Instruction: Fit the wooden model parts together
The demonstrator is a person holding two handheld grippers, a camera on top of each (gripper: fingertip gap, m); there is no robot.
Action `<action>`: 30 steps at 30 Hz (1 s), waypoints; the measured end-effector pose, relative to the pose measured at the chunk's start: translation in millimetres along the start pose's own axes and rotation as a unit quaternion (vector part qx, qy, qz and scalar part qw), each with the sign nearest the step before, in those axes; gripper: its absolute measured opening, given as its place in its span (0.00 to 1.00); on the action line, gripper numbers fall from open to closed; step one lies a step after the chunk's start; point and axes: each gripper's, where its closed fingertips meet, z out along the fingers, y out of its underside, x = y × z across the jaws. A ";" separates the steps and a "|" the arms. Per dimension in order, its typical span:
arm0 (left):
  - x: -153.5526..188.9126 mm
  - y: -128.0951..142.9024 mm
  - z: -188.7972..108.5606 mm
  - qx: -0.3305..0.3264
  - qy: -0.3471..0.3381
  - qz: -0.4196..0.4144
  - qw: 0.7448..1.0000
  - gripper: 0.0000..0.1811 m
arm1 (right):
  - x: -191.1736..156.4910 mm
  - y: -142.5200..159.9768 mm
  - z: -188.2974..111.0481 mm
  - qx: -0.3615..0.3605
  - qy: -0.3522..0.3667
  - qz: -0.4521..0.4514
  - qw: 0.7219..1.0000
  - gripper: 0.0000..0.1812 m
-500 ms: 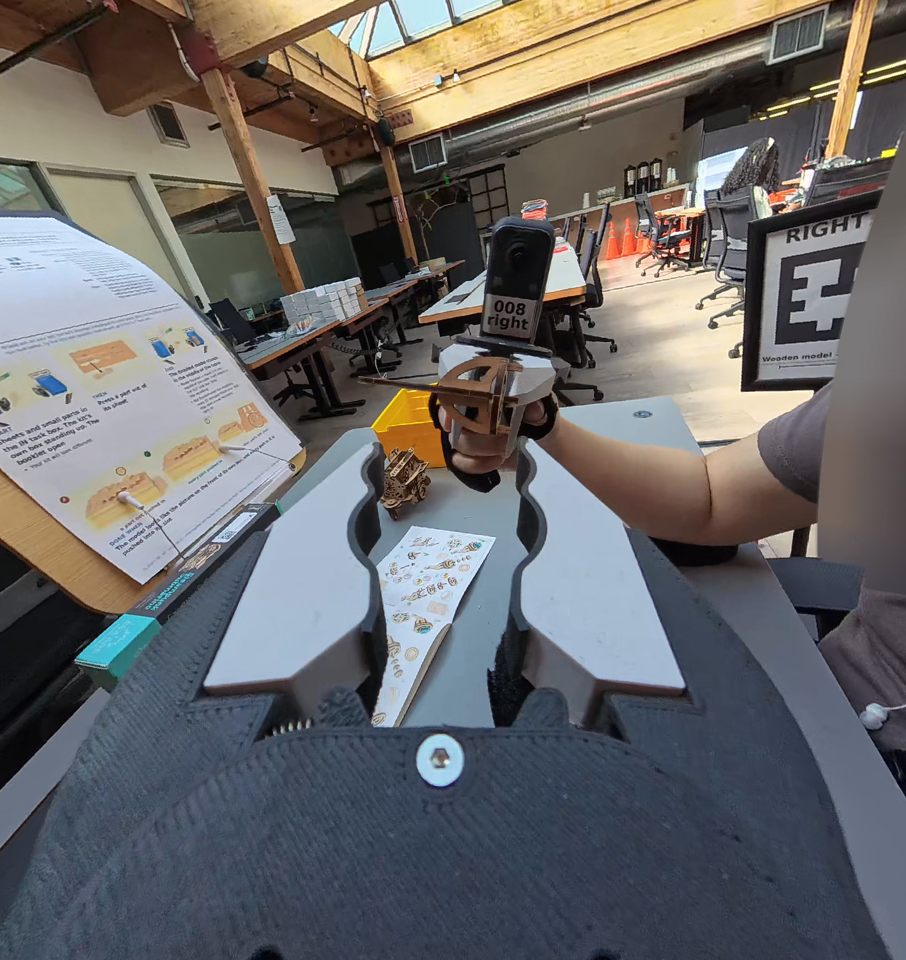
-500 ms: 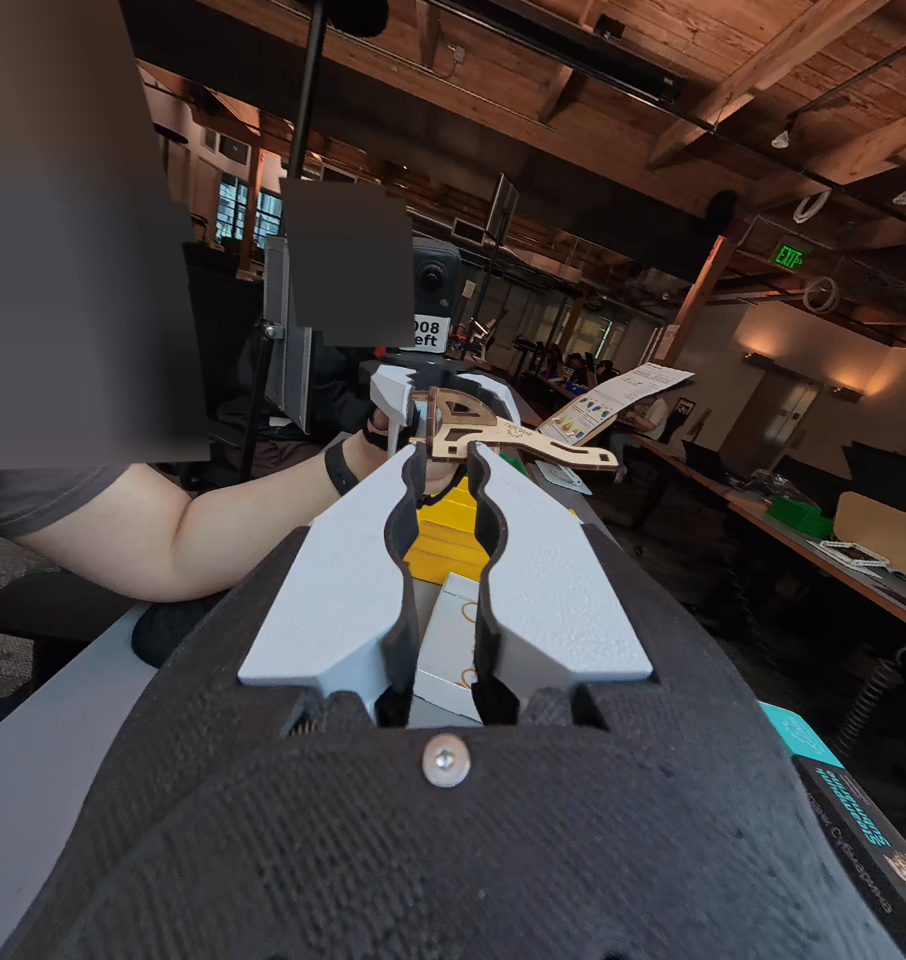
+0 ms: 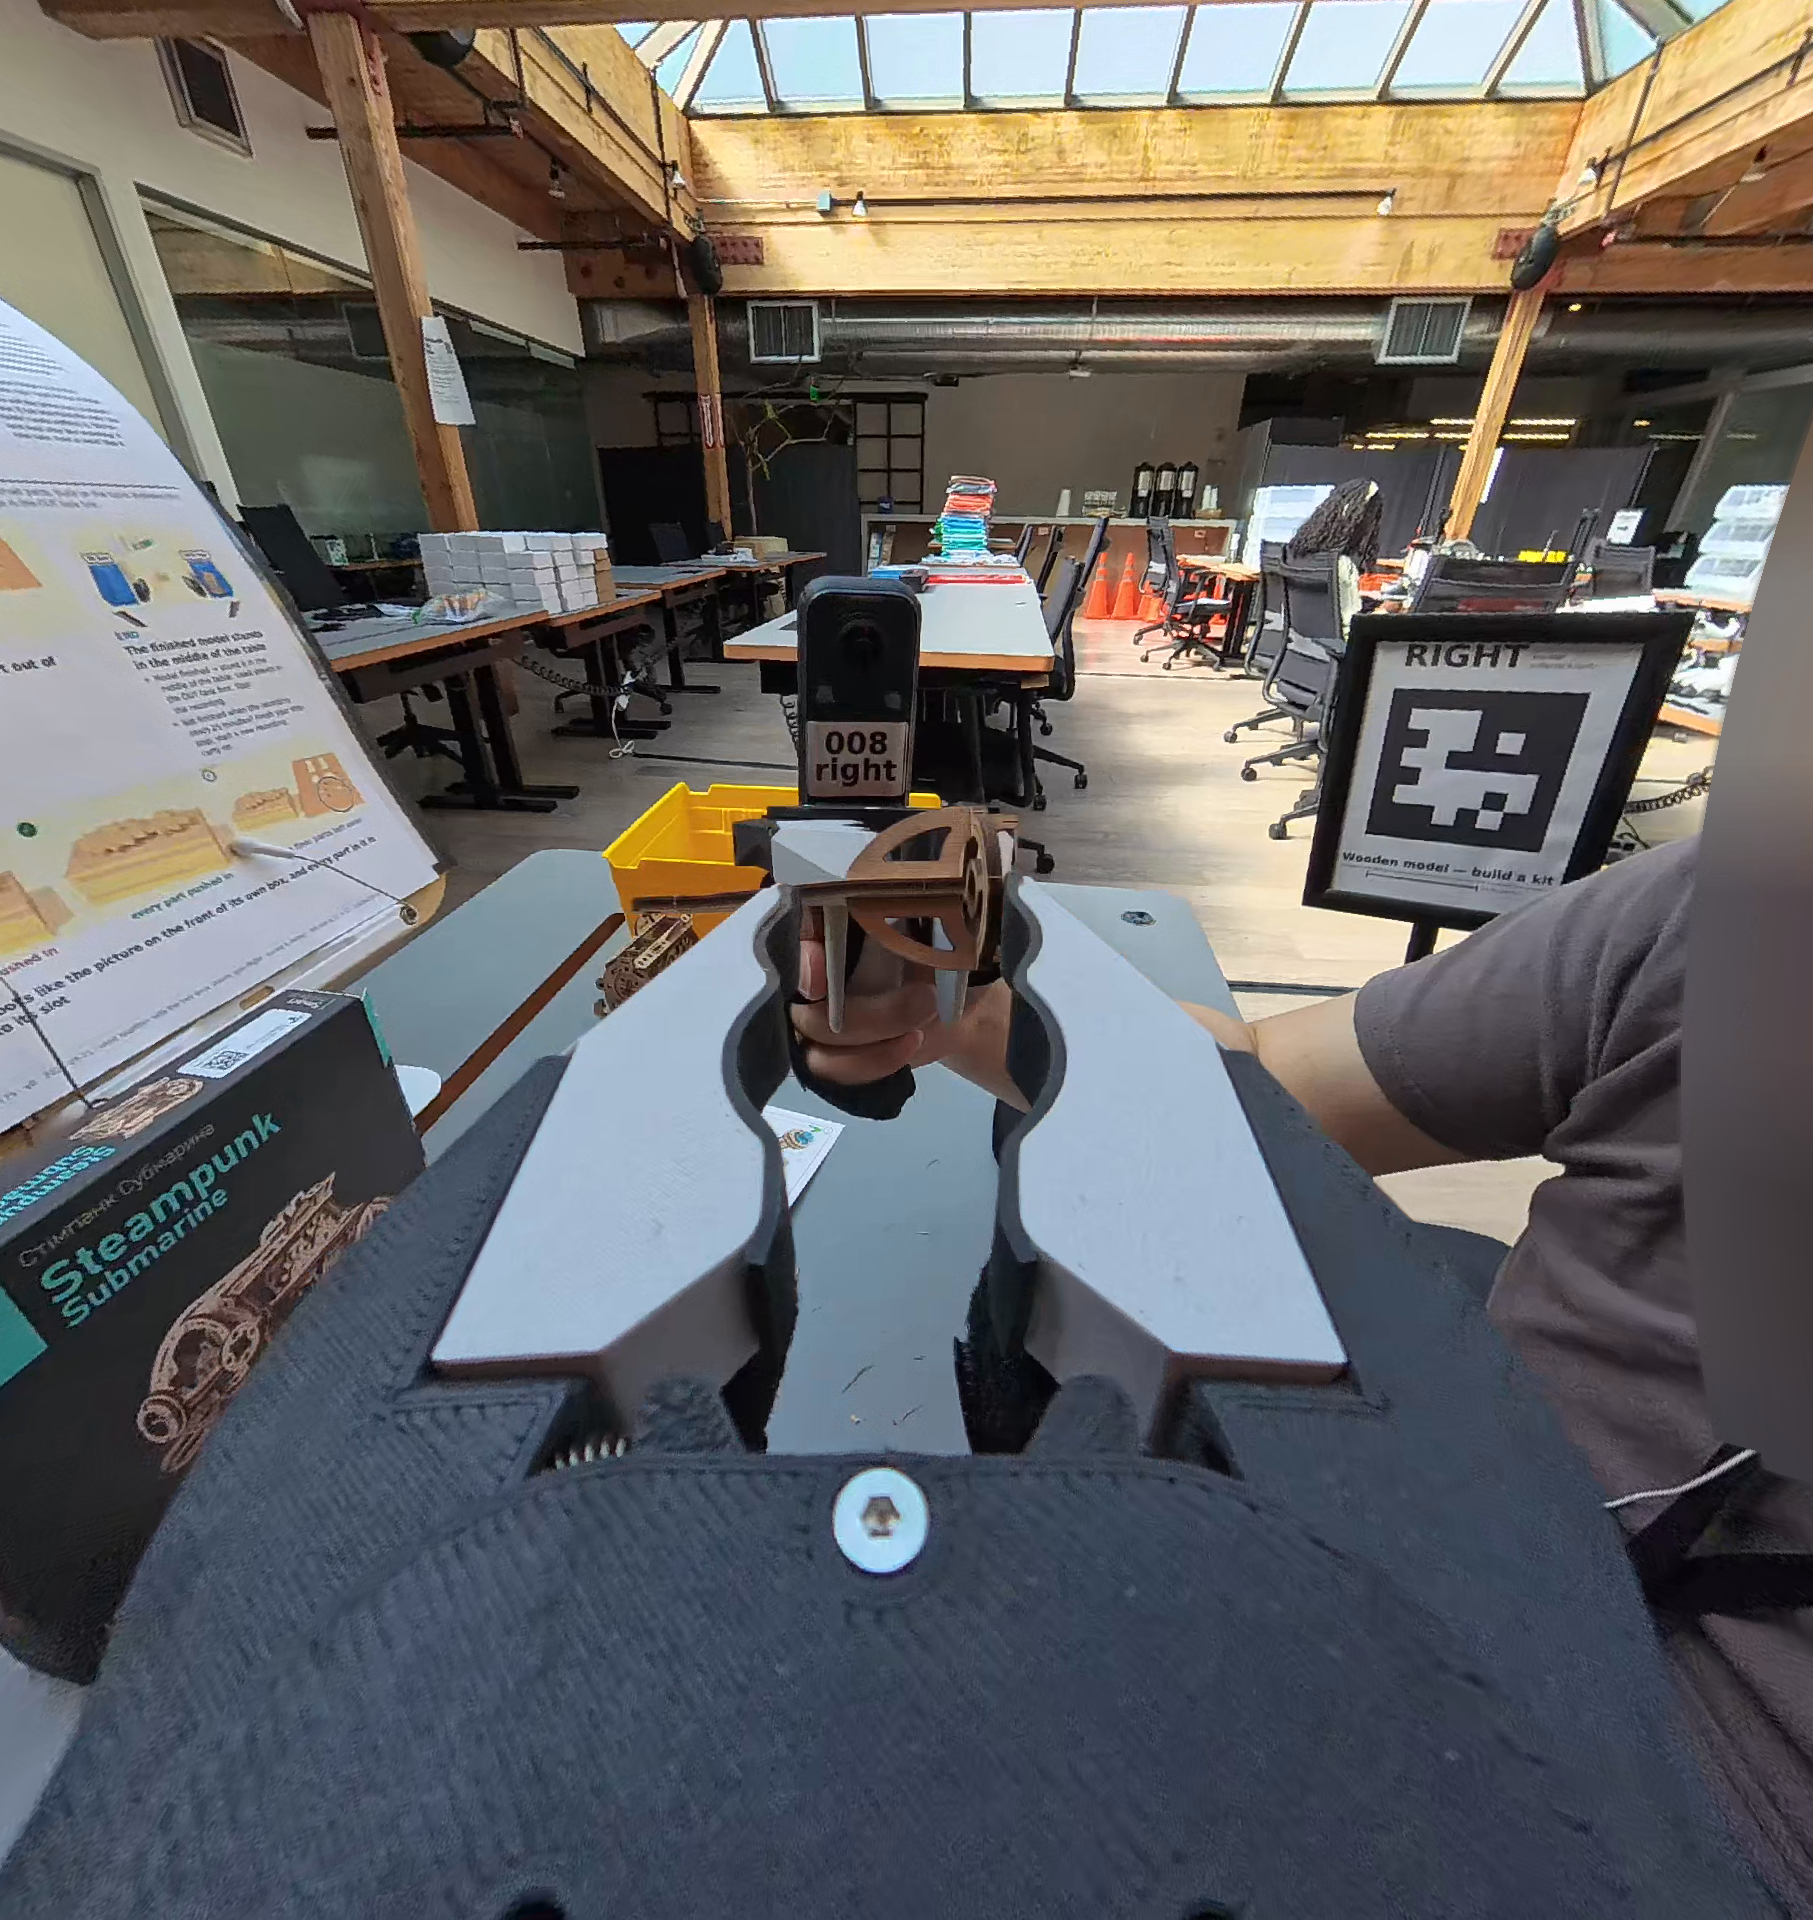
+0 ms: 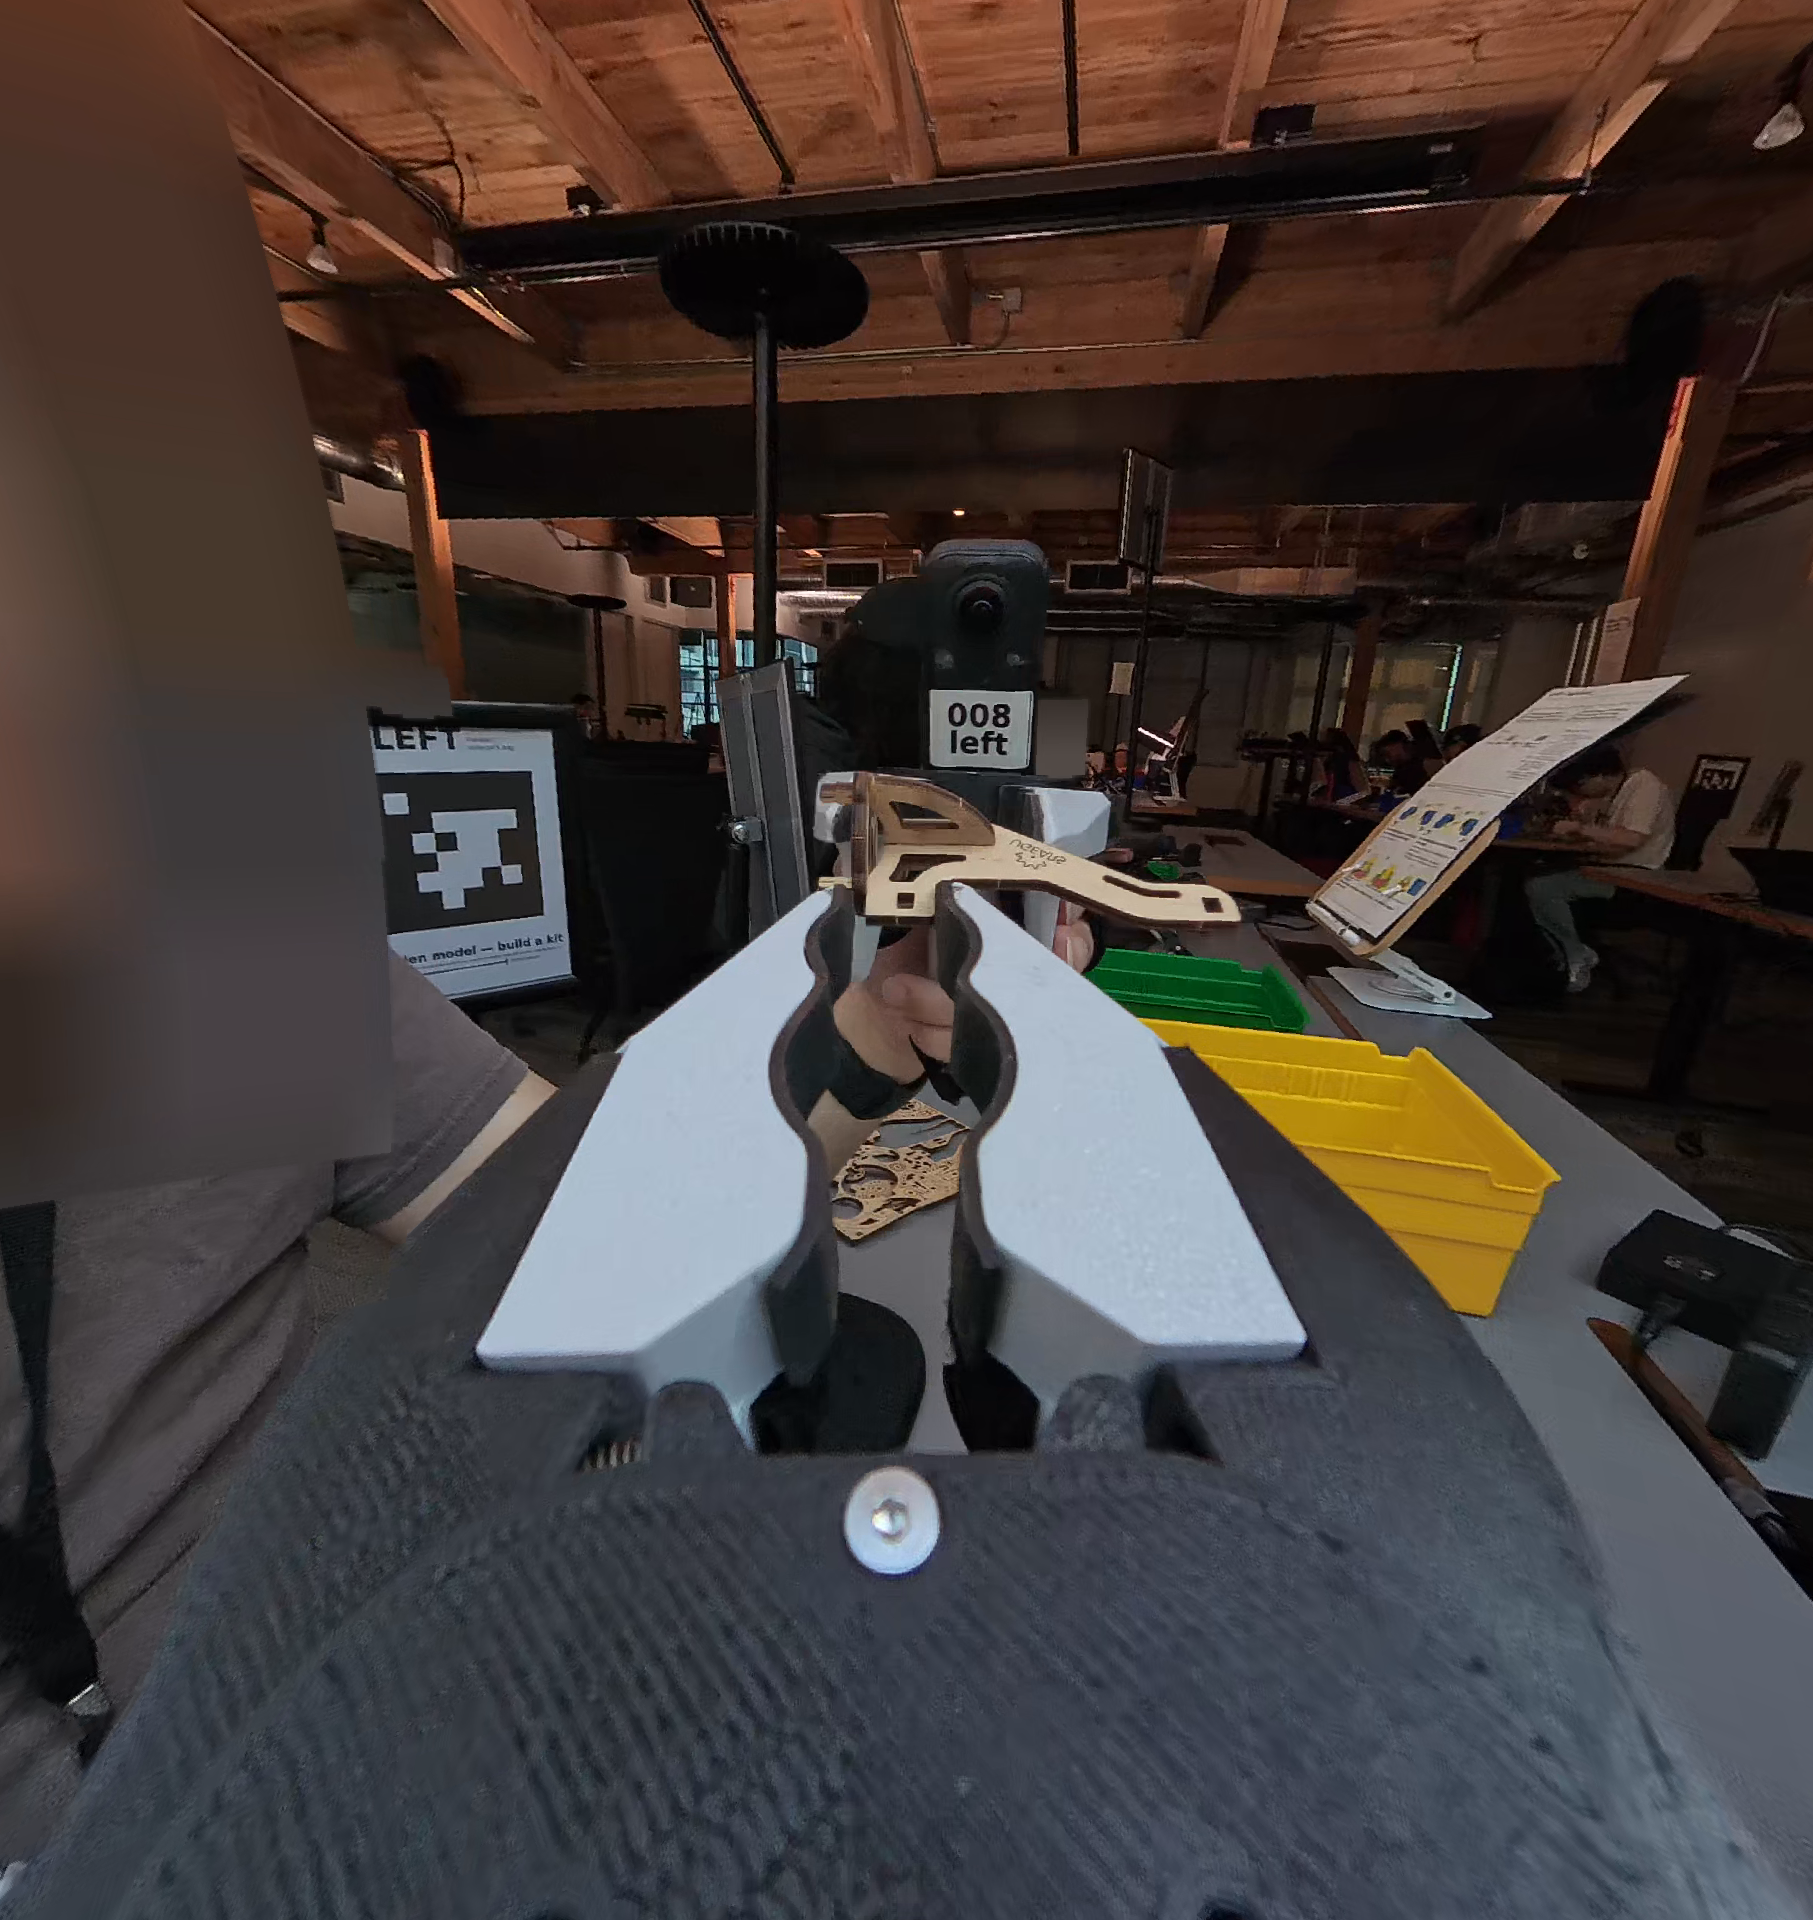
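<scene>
A wooden model part (image 4: 985,862), a flat curved plate with a round ribbed end, is held in the air over the grey table (image 3: 507,935). My right gripper (image 4: 897,909) is shut on the plate's near tab. In the left wrist view the part (image 3: 923,883) faces me, with the right gripper (image 3: 891,935) behind it in a gloved hand. My left gripper (image 3: 897,920) is open, its tips on either side of the round end; I cannot tell if they touch it. The left gripper also shows in the right wrist view (image 4: 943,831).
A yellow bin (image 4: 1401,1143) and a green bin (image 4: 1193,982) stand on the table's far side. A partly built model (image 3: 653,956), a cut-out wooden sheet (image 4: 891,1174), the kit box (image 3: 154,1247), an instruction stand (image 3: 102,727) and a black device (image 4: 1712,1309) are nearby. My two grippers' fingertips are within a few centimetres of each other.
Both grippers have come closer together and levelled out. My left gripper's tips now stand around the model's round end instead of short of it. The right gripper still holds the part.
</scene>
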 end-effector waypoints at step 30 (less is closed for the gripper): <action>54.0 16.8 6.2 -0.090 -0.061 0.395 0.912 0.14 | -57.1 6.0 6.2 -0.288 0.085 -0.471 0.830 0.08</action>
